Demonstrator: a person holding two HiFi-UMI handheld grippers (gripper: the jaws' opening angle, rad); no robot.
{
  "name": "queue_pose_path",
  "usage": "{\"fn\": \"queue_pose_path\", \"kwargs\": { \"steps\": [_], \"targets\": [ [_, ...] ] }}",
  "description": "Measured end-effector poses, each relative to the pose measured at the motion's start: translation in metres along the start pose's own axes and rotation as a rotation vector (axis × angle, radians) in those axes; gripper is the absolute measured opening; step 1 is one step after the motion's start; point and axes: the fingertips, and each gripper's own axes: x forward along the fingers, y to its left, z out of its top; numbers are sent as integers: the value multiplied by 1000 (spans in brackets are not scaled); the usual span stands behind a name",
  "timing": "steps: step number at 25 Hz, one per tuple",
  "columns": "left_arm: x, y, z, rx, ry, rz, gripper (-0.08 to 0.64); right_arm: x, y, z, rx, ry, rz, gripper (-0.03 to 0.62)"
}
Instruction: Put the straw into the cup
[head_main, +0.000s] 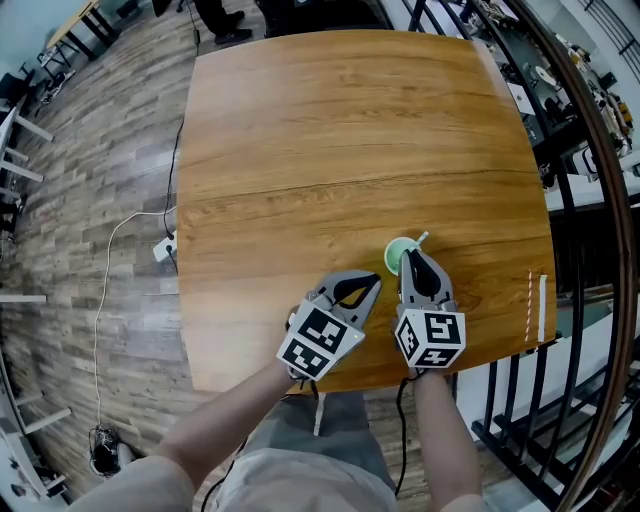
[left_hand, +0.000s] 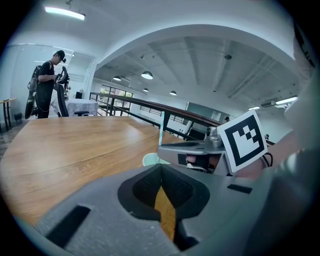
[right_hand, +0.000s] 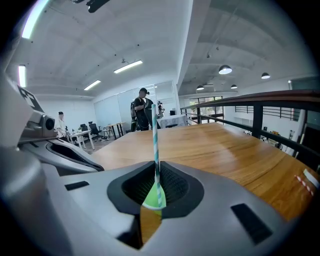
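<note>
A small pale green cup (head_main: 396, 251) stands on the wooden table (head_main: 330, 130) near its front edge. My right gripper (head_main: 408, 259) hovers right over the cup, shut on a green-and-white striped straw (right_hand: 155, 142) held upright. The straw's top (head_main: 422, 238) pokes out beyond the jaws, and its lower end shows against the green cup (right_hand: 151, 196) below. My left gripper (head_main: 371, 283) rests just left of the cup, shut with nothing in it. The left gripper view shows the cup (left_hand: 150, 159), the straw (left_hand: 161, 136) and the right gripper's side (left_hand: 200, 150).
Two spare straws, one red-striped (head_main: 528, 306) and one white (head_main: 543, 308), lie near the table's right edge, beside a dark railing (head_main: 590, 150). A white cable and power strip (head_main: 163, 246) lie on the floor to the left. A person (left_hand: 46, 85) stands beyond the far end.
</note>
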Motion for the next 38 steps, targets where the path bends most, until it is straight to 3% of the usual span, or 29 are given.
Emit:
{"fn": "queue_pose_path", "kwargs": {
  "steps": [10, 18, 31, 38],
  "targets": [
    [-16, -7, 12, -74, -32, -13, 14, -16, 7, 5, -11, 2, 3, 37],
    [-43, -22, 37, -4, -63, 8, 14, -58, 12, 35, -32, -42, -14, 37],
    [-107, -48, 113, 112, -185, 25, 14, -155, 36, 126, -105, -197, -12, 37],
    [-154, -82, 145, 168, -274, 33, 14, -220, 57, 155, -122, -251, -3, 37]
  ]
}}
